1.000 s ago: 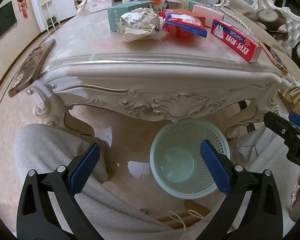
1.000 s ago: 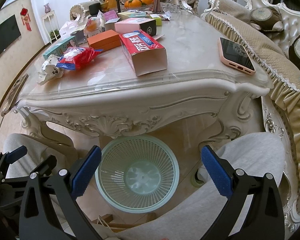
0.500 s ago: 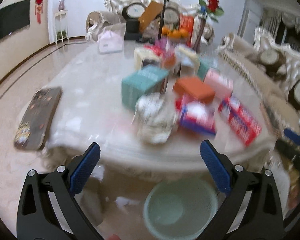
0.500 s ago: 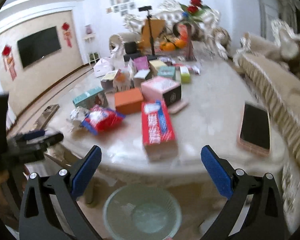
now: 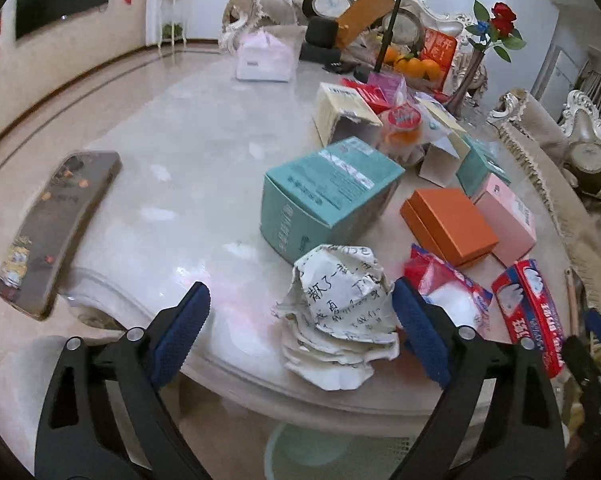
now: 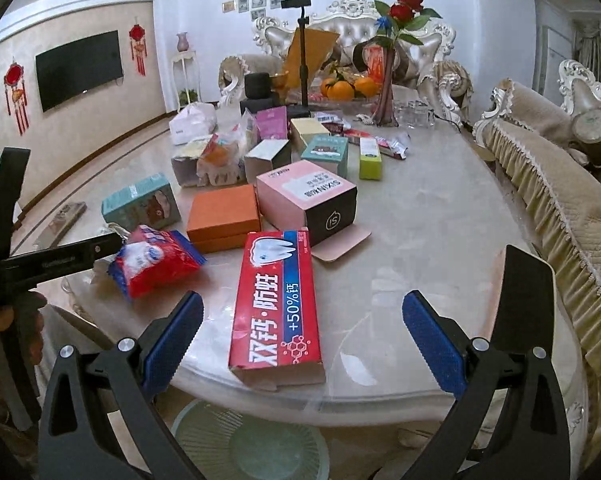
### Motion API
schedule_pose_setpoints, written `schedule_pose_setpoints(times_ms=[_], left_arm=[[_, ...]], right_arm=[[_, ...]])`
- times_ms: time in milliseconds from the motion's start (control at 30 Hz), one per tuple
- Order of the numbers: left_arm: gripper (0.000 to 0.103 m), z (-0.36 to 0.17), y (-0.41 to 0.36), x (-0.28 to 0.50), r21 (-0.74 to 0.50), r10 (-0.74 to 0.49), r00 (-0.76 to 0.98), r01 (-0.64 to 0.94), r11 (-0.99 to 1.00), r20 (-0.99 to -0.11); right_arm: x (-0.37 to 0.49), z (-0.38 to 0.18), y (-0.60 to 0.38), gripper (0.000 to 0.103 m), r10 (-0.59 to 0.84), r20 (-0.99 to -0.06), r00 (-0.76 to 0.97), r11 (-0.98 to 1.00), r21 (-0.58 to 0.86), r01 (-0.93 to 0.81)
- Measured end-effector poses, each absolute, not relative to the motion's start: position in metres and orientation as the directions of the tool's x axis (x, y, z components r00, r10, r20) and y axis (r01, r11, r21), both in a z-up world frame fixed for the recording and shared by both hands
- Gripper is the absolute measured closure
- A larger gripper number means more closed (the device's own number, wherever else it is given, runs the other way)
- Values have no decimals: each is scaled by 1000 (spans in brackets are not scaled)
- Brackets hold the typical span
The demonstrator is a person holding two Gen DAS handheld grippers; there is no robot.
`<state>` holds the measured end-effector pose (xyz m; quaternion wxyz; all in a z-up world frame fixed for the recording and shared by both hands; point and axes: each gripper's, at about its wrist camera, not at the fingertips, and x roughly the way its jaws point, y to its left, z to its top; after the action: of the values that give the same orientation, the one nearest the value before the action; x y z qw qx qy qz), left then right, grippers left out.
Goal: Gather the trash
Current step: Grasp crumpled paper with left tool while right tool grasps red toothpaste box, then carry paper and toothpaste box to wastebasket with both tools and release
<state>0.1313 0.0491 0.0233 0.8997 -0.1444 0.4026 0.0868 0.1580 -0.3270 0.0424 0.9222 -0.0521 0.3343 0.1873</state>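
Only the left wrist view shows the crumpled white printed paper wad [image 5: 336,320] lying at the near desk [image 5: 188,168] edge, lower centre of frame, between the spread blue pads of the left gripper [image 5: 296,334], whose jaws are released. The right wrist view shows instead a long red toothpaste carton [image 6: 276,304] between the released jaws of the right gripper [image 6: 302,338]. A red-and-blue plastic packet [image 6: 152,264], a flat orange box [image 6: 224,218] and a teal carton [image 5: 324,196] crowd behind. A pale green mesh basket [image 6: 252,440] sits below the glossy marble rim.
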Motion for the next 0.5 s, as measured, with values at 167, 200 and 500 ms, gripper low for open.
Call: schedule_pose_setpoints(times_ms=[167,200,500], left_arm=[[13,21,52,133,-239,18,660,-298,924,-751],[13,20,50,134,-234,24,656,-303,924,-754],[54,19,36,130,-116,77,677,-236,965,-732]], right_arm=[[168,34,-320,8,298,-665,684,918,4,-396],[170,32,-318,8,292,-670,683,918,-4,-397],[179,14,-312,57,305,-736,604,901,19,-433]])
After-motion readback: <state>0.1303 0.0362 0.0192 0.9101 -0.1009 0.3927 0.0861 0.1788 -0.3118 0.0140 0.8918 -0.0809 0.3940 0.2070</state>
